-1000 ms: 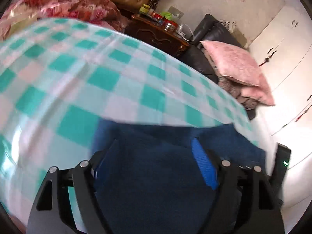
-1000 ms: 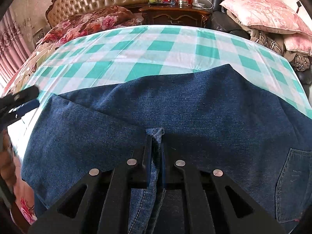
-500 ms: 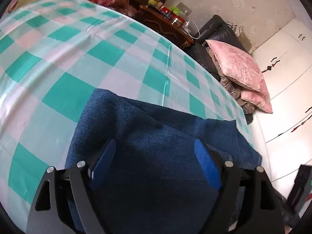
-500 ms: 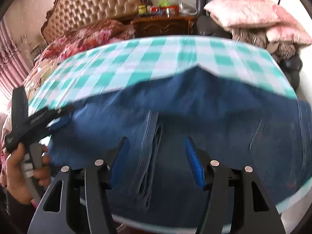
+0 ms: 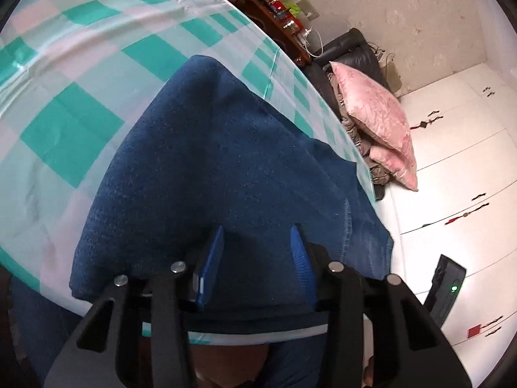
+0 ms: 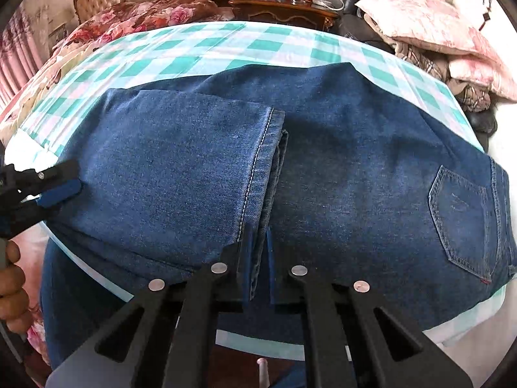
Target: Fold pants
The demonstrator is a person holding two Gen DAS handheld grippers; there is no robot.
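Blue denim pants [image 6: 355,161] lie on a table under a green-and-white checked cloth [image 6: 194,51], one leg end folded over the top, its stitched hem [image 6: 258,161] running toward me. My right gripper [image 6: 258,236] is shut on that hem near the table's front edge. The back pocket [image 6: 462,216] faces up at the right. My left gripper [image 6: 61,187] sits at the left end of the folded denim, held by a person's hand [image 6: 13,278]. In the left wrist view its jaws [image 5: 255,242] are closing with dark denim [image 5: 210,161] between the blue pads, a gap still showing.
Beyond the checked cloth [image 5: 80,64] stand a bed with a floral quilt [image 6: 145,9], a dark wooden nightstand [image 6: 284,6] with jars, and pink pillows [image 6: 429,22] on a black chair. A white wardrobe [image 5: 452,177] and a black device with a green light [image 5: 449,291] are at the right.
The right gripper opened, then shut again on the hem near the front edge. The left gripper slid to the pants' left end and its jaws narrowed.
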